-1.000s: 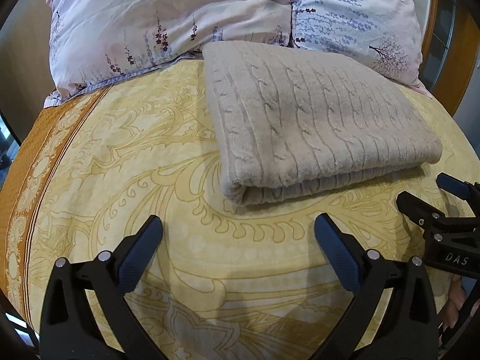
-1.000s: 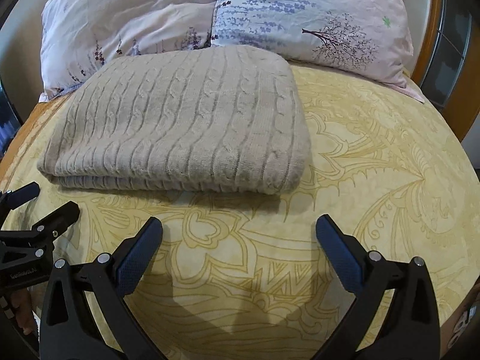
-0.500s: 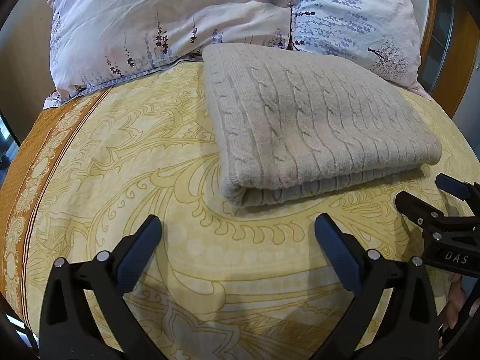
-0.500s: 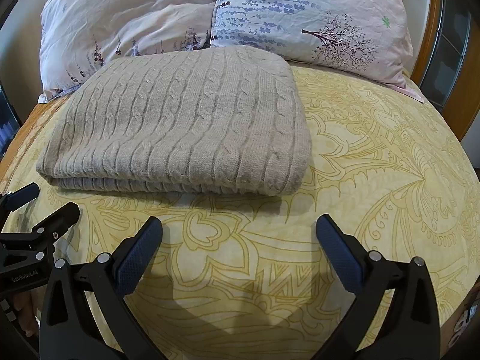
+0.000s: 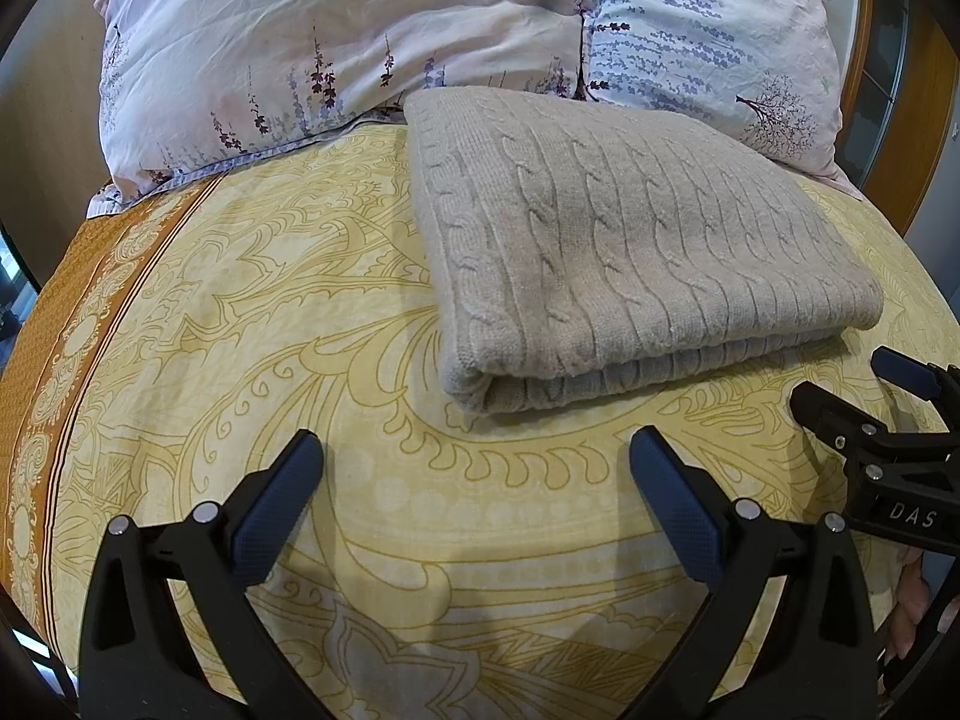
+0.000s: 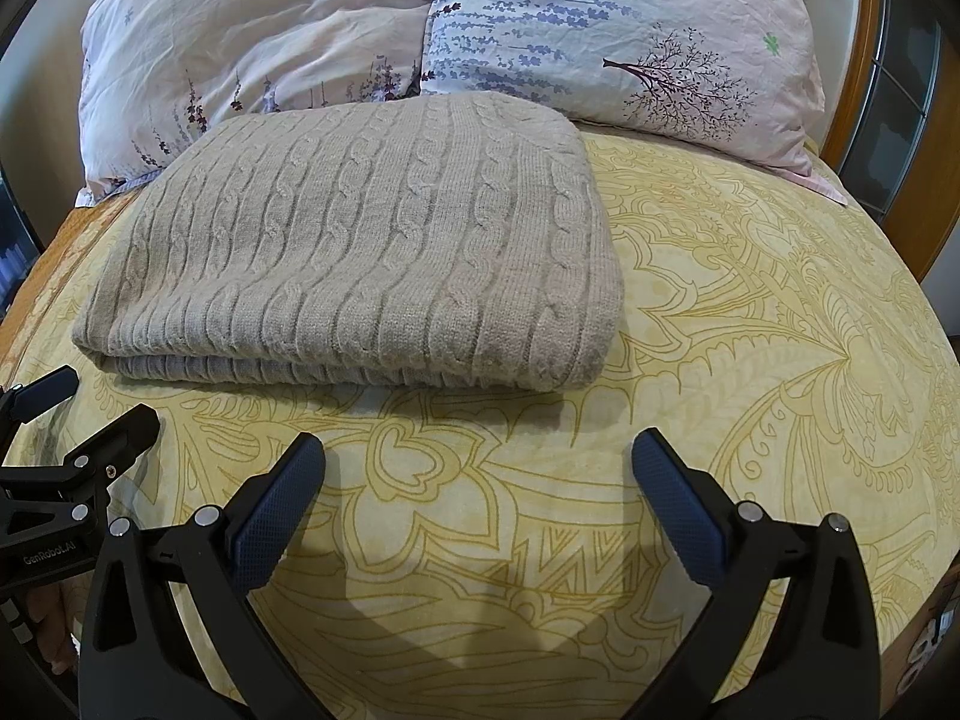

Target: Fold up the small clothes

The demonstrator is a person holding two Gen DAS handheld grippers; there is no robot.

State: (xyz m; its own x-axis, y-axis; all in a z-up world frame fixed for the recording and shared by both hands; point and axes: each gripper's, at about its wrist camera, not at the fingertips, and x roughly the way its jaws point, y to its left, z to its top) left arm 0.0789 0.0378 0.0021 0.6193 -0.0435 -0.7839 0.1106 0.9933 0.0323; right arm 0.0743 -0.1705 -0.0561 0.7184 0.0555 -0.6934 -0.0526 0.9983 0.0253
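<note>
A beige cable-knit sweater (image 5: pixel 630 240) (image 6: pixel 372 240) lies folded into a neat rectangle on the yellow patterned bedspread (image 5: pixel 270 312) (image 6: pixel 750 312), just in front of the pillows. My left gripper (image 5: pixel 474 462) hovers open over the bedspread a short way in front of the sweater's near left corner, holding nothing. My right gripper (image 6: pixel 477 462) is open too, empty, in front of the sweater's near edge. Each gripper shows at the side of the other's view: the right one (image 5: pixel 852 384) and the left one (image 6: pixel 90 402).
Two floral pillows (image 5: pixel 360 42) (image 6: pixel 630 30) lean at the head of the bed behind the sweater. An orange border strip (image 5: pixel 66 312) runs along the bed's left side. A wooden frame (image 6: pixel 870 48) stands at the right. A person's hand (image 5: pixel 912 612) holds the right gripper.
Both grippers have drifted very slightly; the sweater sits a touch lower in the views. Neither gripper has opened or closed, and the sweater lies unmoved.
</note>
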